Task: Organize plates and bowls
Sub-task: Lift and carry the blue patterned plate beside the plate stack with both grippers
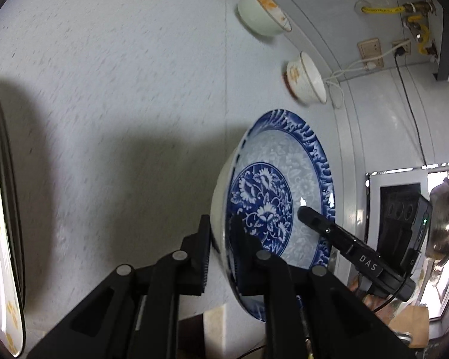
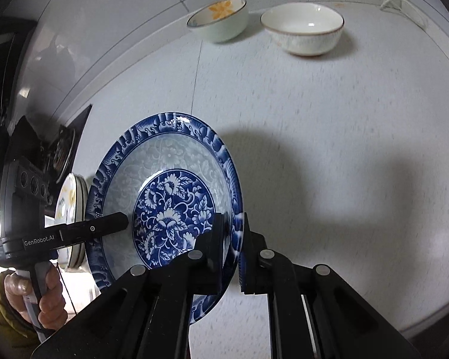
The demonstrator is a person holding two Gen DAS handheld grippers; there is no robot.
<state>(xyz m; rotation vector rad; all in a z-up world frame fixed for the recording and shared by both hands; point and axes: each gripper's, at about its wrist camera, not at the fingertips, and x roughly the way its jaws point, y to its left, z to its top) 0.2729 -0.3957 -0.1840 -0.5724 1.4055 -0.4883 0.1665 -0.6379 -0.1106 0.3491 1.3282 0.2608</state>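
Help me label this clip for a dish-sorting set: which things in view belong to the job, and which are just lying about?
Part of the job:
blue plate, clamped at opposite rims by the left gripper and the right gripper
flower bowl
white bowl
stacked plates

Just lying about:
yellow hose
wall sockets
white cable

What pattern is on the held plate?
Blue floral centre, blue wave rim; the plate shows best in the right wrist view.

The left hand-held gripper (image 1: 221, 239) had its two fingers closed close together, one on each side of a rim. The right hand-held gripper (image 2: 233, 239) was clamped the same way from the opposite side. A bare hand (image 2: 42, 296) gripped the left tool's handle.
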